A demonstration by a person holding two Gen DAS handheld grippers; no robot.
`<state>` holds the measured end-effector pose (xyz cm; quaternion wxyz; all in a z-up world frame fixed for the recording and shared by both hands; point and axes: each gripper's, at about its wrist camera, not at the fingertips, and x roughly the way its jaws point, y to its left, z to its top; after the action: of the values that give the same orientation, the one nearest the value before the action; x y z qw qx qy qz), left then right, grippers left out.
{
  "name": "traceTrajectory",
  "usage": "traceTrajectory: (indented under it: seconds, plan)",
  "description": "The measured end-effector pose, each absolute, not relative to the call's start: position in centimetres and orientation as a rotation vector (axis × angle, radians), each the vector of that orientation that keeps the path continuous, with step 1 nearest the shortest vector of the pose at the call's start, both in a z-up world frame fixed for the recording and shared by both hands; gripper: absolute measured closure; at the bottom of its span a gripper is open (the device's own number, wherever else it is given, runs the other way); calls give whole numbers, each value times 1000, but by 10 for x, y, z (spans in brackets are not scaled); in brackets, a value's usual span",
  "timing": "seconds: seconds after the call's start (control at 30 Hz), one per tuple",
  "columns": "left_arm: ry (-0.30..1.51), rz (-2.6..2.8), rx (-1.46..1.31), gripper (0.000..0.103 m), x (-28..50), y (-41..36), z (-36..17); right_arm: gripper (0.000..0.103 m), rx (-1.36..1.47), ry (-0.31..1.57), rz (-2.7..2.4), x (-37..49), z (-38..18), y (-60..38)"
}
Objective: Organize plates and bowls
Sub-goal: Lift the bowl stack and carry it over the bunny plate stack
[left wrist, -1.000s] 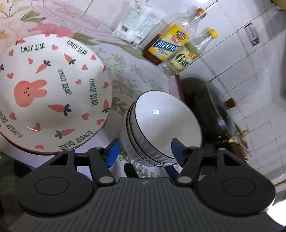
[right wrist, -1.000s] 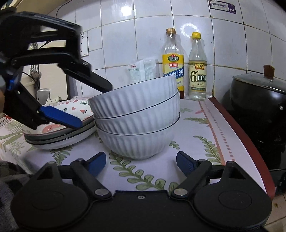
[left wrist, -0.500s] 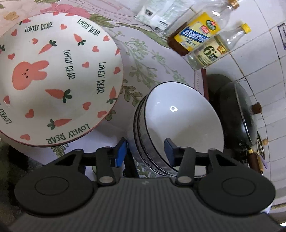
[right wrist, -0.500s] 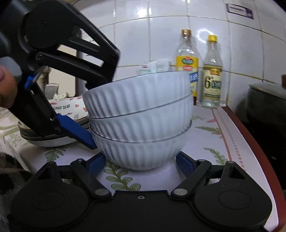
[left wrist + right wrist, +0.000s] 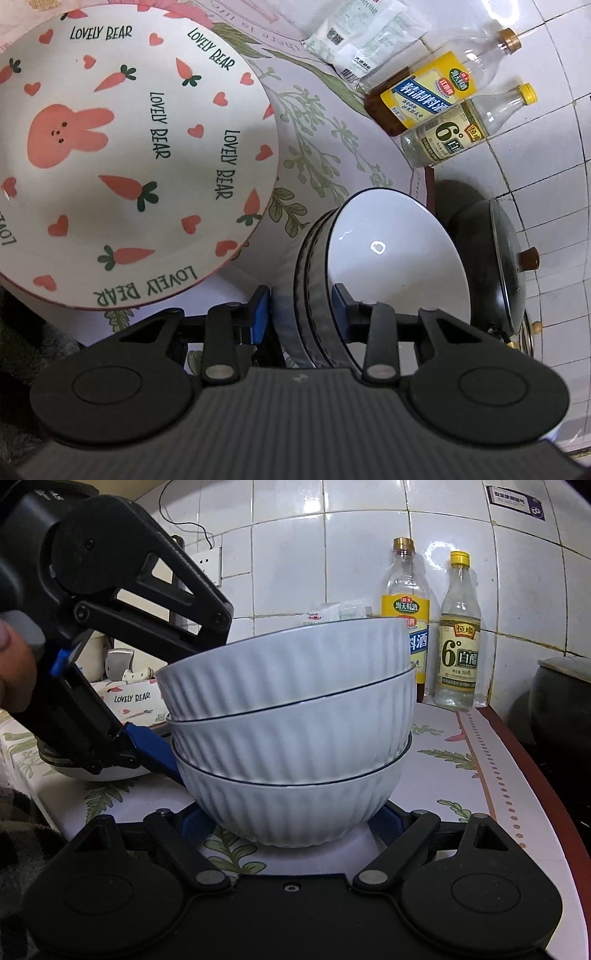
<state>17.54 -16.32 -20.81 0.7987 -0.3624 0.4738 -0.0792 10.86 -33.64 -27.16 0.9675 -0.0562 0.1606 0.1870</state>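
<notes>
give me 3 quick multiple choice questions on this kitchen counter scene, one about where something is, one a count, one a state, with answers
1. Where do the two bottles stand?
A. against the tiled wall behind the bowls
B. on the bunny plate
C. inside the top bowl

2. How many ribbed bowls are in the stack?
A. one
B. three
C. five

3. How does the left gripper meet the stack?
A. fingers astride the rims, one inside, one outside
B. raised clear above it
C. clamped on a bottle

Answers:
1. A: the yellow-label bottle and white vinegar bottle stand at the wall.
2. B: the bowl stack shows three ribbed walls.
3. A: the left gripper has one blue finger outside the rims and one within the top bowl; the bunny plate lies beside.
</notes>
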Motion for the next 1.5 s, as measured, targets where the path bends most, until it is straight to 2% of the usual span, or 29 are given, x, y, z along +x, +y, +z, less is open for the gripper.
traceTrajectory:
  seconds: [0.97,1.5]
  plan:
    - [993,-250,-634,69,165,-172,-200,21,-134,313,324,101,-267,-331]
    - [971,-277,-624,69,166,-166,-185,22,-137,273,322,99,-257,-326]
